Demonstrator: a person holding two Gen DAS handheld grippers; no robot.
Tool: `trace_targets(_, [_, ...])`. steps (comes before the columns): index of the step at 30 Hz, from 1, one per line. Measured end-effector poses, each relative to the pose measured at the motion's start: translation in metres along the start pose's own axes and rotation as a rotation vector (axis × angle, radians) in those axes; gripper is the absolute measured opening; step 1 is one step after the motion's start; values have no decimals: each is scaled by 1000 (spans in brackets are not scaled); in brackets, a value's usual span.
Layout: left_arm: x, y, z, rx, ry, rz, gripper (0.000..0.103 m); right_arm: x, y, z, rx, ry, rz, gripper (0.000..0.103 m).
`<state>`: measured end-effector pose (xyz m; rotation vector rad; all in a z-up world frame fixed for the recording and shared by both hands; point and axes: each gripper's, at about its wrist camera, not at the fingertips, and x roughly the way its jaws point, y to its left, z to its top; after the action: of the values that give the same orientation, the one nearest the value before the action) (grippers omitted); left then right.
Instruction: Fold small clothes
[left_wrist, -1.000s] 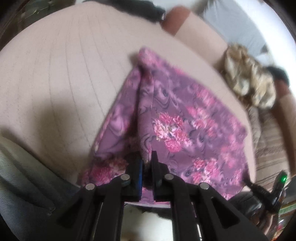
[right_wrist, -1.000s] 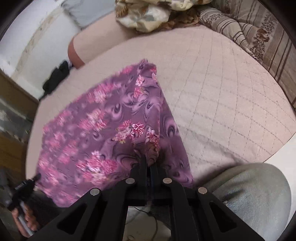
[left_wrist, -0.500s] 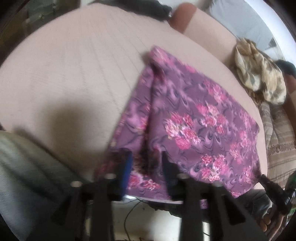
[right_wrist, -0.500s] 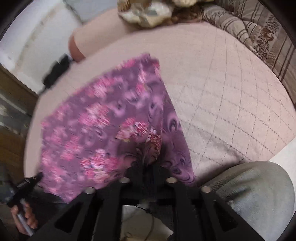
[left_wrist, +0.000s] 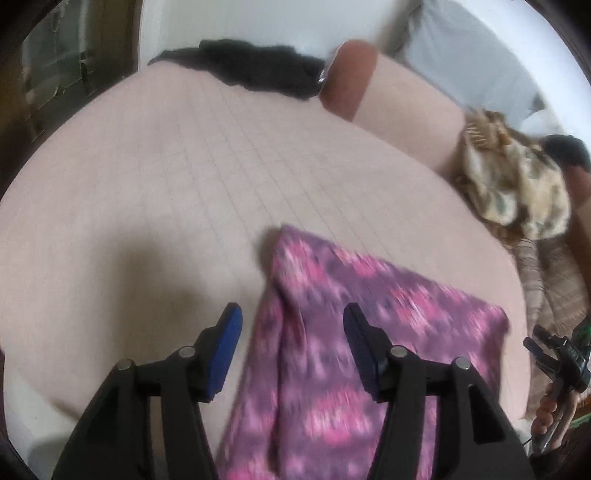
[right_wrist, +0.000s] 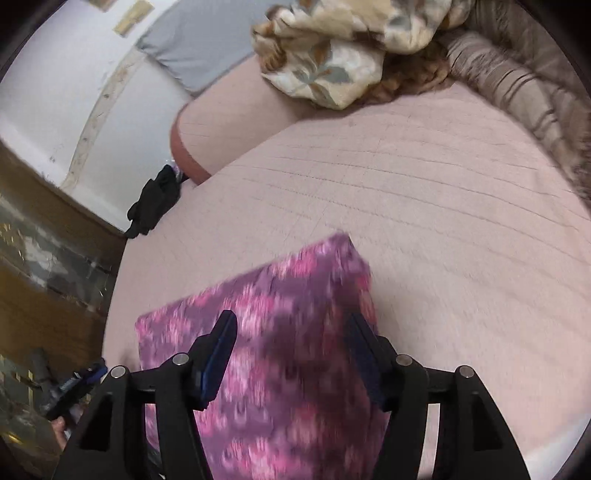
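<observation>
So the purple floral cloth (left_wrist: 369, 350) is lying on the pink quilted bed (left_wrist: 184, 192), down at the 6 o'clock end of both wrist views, and it hangs over the near edge of the mattress out of sight. It's pretty blurry in both shots, but in the left view you can make out a raised fold running along its left side, coming to a corner around the middle of the picture. In the right view the same cloth (right_wrist: 280, 350) shows its far corner just above centre. The left tool (left_wrist: 291, 328) sits over that fold with its jaws opening; the cloth is between the blue pads (left_wrist: 225, 350) but they aren't pressing on it, so it's let go. Same deal with the right tool (right_wrist: 291, 332): jaws opening, cloth underneath and between the fingers, nothing pinched. In the left view, a hand (left_wrist: 550, 410) at about 4 o'clock holds the other tool's handle. Further out, a crumpled cream leafy fabric (right_wrist: 332, 55) is piled at 12 o'clock in the right view, next to a striped brown blanket (right_wrist: 524, 85) at 2 o'clock. A black garment (left_wrist: 258, 66) lies at the far end of the bed, 12 o'clock in the left view.
</observation>
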<state>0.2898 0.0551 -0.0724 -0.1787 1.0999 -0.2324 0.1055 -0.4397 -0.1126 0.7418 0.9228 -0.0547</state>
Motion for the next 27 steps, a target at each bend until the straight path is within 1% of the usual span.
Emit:
trace_targets(1, [17,3,13,-3,18,9,56,15,-7,16,24,17,8,66])
trace_targets(3, [45,10,32,-15,44,43,56,37,-16,34,53,38,-3,65])
trace_targets(4, [55,13,38,-25,52,45,56,50,-21,42,57,50,-5,61])
trace_targets(5, [65,17,41,-38,58,36,56,62,-25,48,61,57,-9,55])
trace_targets(6, [74,19,43,-48,66,20,54,70,-29,50,69,65,-4,51])
trace_targets(7, [83,20,43,-54,77,-6,45,79,-33,51,83,76,10,43])
trace_targets(8, [88,21,42,-59,85,-22,35,86,-36,49,94,87,29,38])
trace_targets(9, [94,21,40,-70,101,-28,31,90,-37,47,92,98,32,38])
trace_targets(10, [99,20,37,-78,115,-34,23,92,-36,46,85,104,27,36])
trace_targets(11, [102,16,35,-67,124,-40,10,93,-34,45,67,110,19,26])
trace_targets(12, [102,12,35,-41,125,-31,8,94,-33,45,51,114,2,15])
trace_targets(13, [97,10,35,-26,108,-28,6,96,-34,45,48,115,-13,4])
trace_targets(15, [78,15,36,-51,59,-66,6,95,-37,46,74,106,-7,4])
trace_targets(16, [70,18,38,-52,27,-62,6,81,-31,48,50,38,-43,3])
trace_targets(17, [71,22,39,-56,24,-57,6,73,-27,49,28,2,-60,3])
trace_targets(18, [78,26,39,-68,48,-52,6,70,-28,51,24,-20,-72,3])
trace_targets(19, [92,31,35,-91,91,-36,6,79,-35,51,44,19,-75,3])
trace_targets(20, [100,32,31,-102,113,-23,8,91,-42,51,62,65,-89,3])
trace_targets(21, [104,33,28,-108,117,-19,10,104,-48,48,73,115,-107,3])
trace_targets(22, [100,33,27,-110,108,-22,13,110,-50,47,72,127,-120,3])
trace_targets(23, [95,33,28,-111,108,-27,26,107,-49,47,73,110,-120,10])
trace_targets(24, [89,33,28,-114,102,-23,37,103,-47,48,73,91,-113,14])
trace_targets(25, [82,35,26,-121,82,-8,55,97,-47,48,79,70,-108,32])
trace_targets(26, [74,37,23,-128,58,5,61,90,-49,47,96,49,-94,60])
trace_targets(27, [69,39,21,-132,46,11,62,85,-52,46,113,35,-76,70])
